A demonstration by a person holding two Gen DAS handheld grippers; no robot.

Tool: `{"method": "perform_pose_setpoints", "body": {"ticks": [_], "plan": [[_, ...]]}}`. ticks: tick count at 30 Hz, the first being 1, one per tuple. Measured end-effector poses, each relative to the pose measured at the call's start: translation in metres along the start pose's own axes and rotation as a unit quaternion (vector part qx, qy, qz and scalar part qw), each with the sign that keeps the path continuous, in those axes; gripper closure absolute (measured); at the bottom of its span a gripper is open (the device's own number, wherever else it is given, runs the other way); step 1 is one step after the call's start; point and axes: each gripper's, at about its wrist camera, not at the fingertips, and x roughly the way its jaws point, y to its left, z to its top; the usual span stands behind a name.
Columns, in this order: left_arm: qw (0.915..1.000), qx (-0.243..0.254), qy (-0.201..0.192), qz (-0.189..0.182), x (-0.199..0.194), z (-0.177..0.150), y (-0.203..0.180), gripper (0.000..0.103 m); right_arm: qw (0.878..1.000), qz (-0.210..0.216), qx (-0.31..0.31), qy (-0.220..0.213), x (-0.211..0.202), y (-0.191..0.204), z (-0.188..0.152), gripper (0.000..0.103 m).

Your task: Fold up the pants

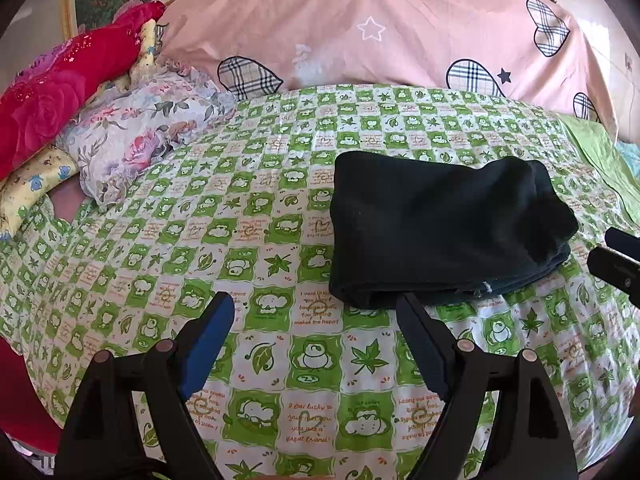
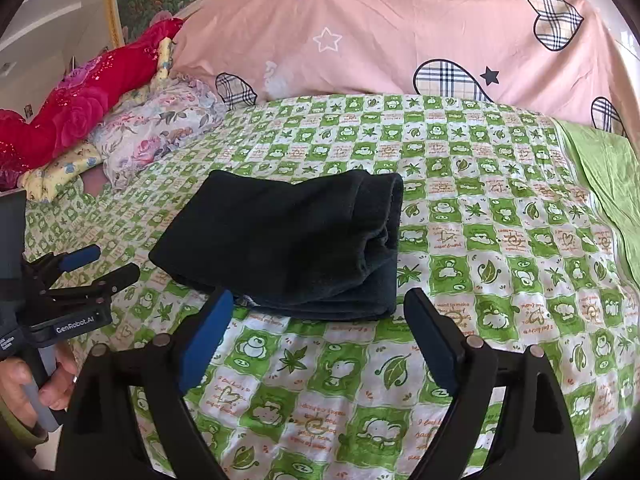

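Note:
The black pants [image 1: 444,228] lie folded into a compact bundle on the green-and-white checked bedsheet [image 1: 280,360]; they also show in the right wrist view [image 2: 296,240]. My left gripper [image 1: 316,312] is open and empty, just in front of the bundle's near left edge. My right gripper [image 2: 320,304] is open and empty, its fingertips at the bundle's near edge, not holding it. The left gripper shows from the side in the right wrist view [image 2: 100,264], and the right gripper's fingers [image 1: 616,264] show at the right edge of the left wrist view.
A large pink quilt with plaid hearts [image 1: 400,28] is piled behind the pants. Floral and red pillows [image 1: 132,128] lie at the back left. A plain green sheet [image 2: 608,184] runs along the right side. A hand [image 2: 24,392] holds the left gripper's handle.

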Motion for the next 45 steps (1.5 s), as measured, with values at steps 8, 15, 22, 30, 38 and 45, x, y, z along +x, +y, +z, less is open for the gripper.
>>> {"method": "perform_pose_setpoints", "body": {"ticks": [8, 15, 22, 30, 38, 45], "plan": [[1.0000, 0.002, 0.002, -0.005, 0.003, -0.004, -0.002, 0.018, 1.000, -0.005, -0.004, 0.002, 0.003, 0.002, -0.004, 0.014], [1.0000, 0.001, 0.003, -0.006, 0.013, -0.008, -0.002, 0.018, 1.000, -0.004, -0.008, 0.003, 0.010, 0.004, -0.006, 0.014], [0.9999, 0.002, 0.012, -0.010, 0.025, -0.013, -0.003, 0.018, 1.000, -0.012, -0.008, 0.018, 0.022, 0.004, -0.012, 0.013], [0.9998, 0.004, 0.006, -0.017, 0.025, -0.013, -0.008, 0.018, 1.000, -0.012, -0.017, 0.008, 0.024, 0.007, -0.013, 0.013], [0.9998, 0.008, 0.004, -0.017, 0.024, -0.005, -0.011, 0.018, 1.000, -0.012, -0.017, 0.002, 0.024, 0.005, -0.007, 0.013], [0.9998, 0.014, 0.003, -0.013, 0.022, 0.000, -0.014, 0.018, 1.000, -0.009, -0.015, -0.005, 0.019, 0.006, -0.002, 0.013]]}}
